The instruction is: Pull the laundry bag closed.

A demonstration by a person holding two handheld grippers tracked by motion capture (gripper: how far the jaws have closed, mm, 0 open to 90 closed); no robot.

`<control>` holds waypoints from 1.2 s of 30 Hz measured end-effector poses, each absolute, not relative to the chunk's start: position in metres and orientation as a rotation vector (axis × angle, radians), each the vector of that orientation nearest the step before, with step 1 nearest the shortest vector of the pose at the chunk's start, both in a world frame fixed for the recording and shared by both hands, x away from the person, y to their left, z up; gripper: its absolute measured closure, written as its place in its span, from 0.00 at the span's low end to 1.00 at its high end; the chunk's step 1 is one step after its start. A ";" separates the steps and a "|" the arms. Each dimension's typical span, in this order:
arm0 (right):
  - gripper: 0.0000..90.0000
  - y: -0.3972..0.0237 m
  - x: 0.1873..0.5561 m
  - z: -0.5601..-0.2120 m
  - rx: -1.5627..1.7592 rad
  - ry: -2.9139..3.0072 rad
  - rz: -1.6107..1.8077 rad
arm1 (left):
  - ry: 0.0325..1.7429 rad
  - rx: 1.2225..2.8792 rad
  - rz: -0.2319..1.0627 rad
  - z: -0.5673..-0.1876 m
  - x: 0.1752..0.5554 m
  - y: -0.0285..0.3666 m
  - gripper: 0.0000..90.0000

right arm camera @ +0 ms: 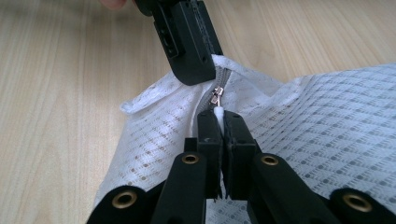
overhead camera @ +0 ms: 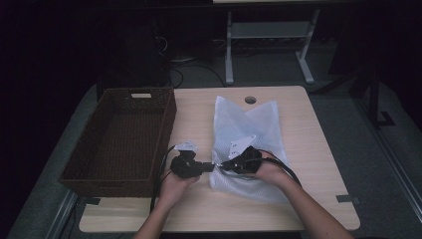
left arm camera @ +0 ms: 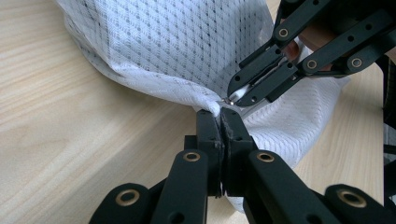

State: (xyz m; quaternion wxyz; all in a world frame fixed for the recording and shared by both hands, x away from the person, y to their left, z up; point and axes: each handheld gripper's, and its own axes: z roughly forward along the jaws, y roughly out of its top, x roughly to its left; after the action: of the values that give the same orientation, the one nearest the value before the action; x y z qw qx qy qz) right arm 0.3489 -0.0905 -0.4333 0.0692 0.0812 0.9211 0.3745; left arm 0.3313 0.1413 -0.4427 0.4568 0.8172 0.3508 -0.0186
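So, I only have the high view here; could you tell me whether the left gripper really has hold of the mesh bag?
Observer: Yes. In the left gripper view, the left gripper is shut on a bunched corner of the white mesh bag.
Operator: Thank you. And what is the right gripper holding?
Observer: The right gripper is shut on a white tab hanging from the small metal zipper pull.
Operator: Is the zipper near that corner?
Observer: Yes, the grey zipper runs right up under the left gripper's jaws.
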 end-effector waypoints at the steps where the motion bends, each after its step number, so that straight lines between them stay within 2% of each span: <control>1: 0.96 -0.091 0.349 -0.433 0.246 2.770 1.132 | 0.865 2.014 -0.041 -0.442 0.331 0.141 0.99; 36: 0.96 -0.120 0.339 -0.433 0.318 2.755 1.127 | 0.889 2.006 0.026 -0.437 0.320 0.143 0.99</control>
State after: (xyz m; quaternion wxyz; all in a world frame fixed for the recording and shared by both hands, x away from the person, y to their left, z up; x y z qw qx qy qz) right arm 0.3387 -0.1202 -0.4326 0.0741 0.1060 0.9178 0.3754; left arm 0.3202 0.1432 -0.4370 0.4563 0.8134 0.3606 0.0106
